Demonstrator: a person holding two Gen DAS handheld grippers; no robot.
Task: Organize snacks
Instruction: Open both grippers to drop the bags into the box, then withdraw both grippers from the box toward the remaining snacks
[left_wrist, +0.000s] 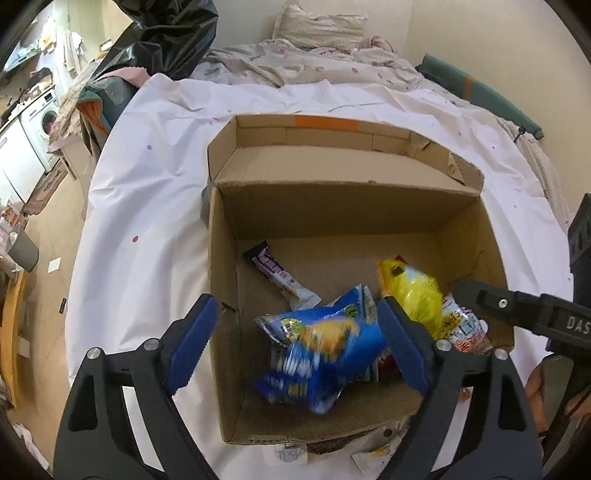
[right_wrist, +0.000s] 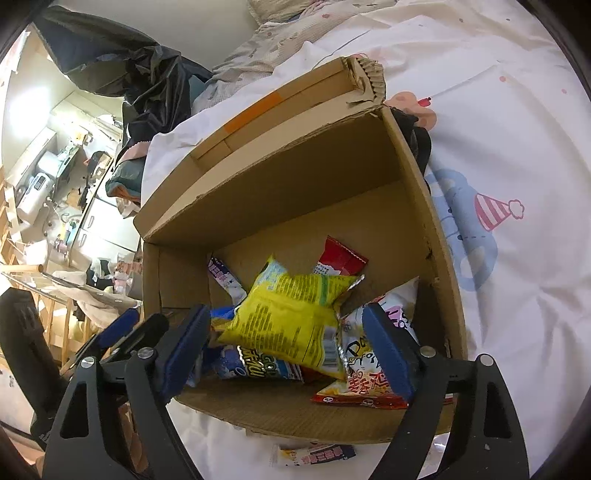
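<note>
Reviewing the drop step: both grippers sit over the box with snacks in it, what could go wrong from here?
1. Blue bag is motion-blurred between the open left gripper pads; it may land propped on the pile.
2. Yellow bag lies atop other packets and could slide.
3. A small packet lies outside the cardboard box, easily missed.

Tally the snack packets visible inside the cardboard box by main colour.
Blue: 1, blue packet
Yellow: 1, yellow packet
Red: 1, red packet
White with purple: 1, white bar wrapper
White with red: 1, white-and-red packet
Total: 5
</note>
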